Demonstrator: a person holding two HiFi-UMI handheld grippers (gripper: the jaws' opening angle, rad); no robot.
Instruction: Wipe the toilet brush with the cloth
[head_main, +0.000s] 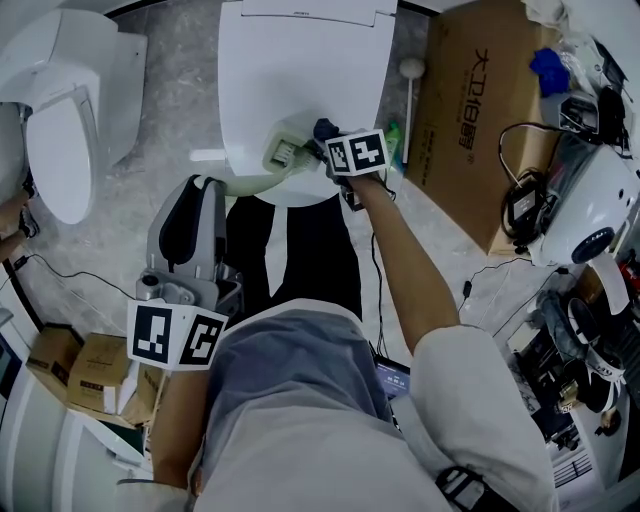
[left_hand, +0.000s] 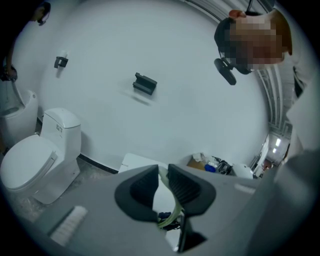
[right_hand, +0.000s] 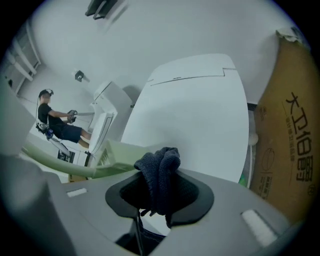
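Clamped dark cloth (right_hand: 160, 167) in right gripper (right_hand: 159, 192), jaws shut tight on bunched fold. Pinched thin pale-green handle of toilet brush (head_main: 283, 153) in left gripper (left_hand: 161, 186), jaws almost together. Saw brush head over white toilet lid (head_main: 300, 70), toward 12 o'clock in head view, cloth just at its 3 o'clock. Could not confirm contact. Judged wiping barely under way: both things in hand, strokes over head and handle likely left.
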